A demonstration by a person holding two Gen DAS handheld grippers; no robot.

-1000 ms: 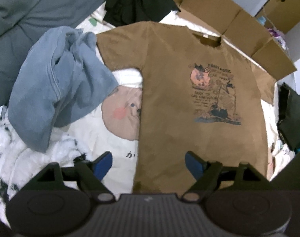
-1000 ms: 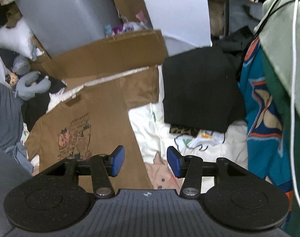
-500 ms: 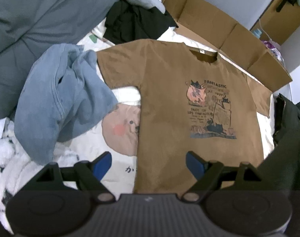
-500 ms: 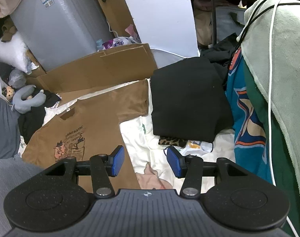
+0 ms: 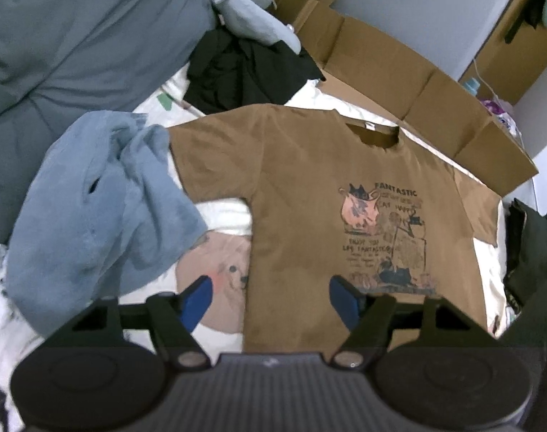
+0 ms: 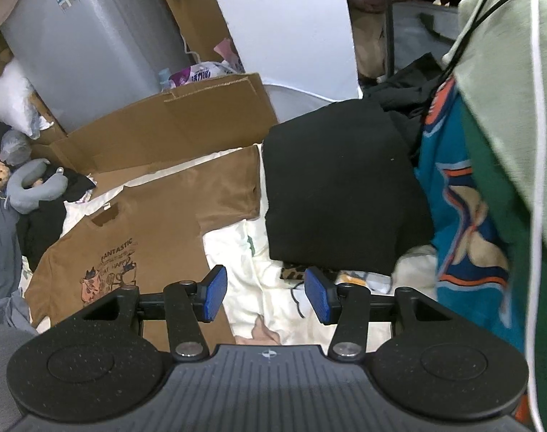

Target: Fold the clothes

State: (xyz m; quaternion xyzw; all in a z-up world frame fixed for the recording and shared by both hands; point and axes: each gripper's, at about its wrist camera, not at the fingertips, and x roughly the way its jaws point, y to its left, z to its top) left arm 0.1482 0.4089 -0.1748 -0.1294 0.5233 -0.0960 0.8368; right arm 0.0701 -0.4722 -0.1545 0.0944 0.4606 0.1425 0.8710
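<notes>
We find the brown T-shirt (image 5: pixel 302 194) spread flat; left tongs (image 5: pixel 269 300) closing above its hem, gripping nothing; right tongs (image 6: pixel 264 295) part-open, empty

Brown T-shirt (image 5: pixel 295 194) is seen as matt cotton-like cloth with a printed graphic. Blue garment (image 5: pixel 93 212) looks fleecy, soft. Cardboard (image 6: pixel 165 126) is matt brown paper board. Gripper pads (image 6: pixel 212 293) appear ribbed blue plastic or rubber.

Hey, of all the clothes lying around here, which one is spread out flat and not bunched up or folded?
The brown T-shirt with the FANTASTIC print. It lies open, sleeves out, while the blue-grey garment beside it is crumpled and the black garment is folded.
</notes>
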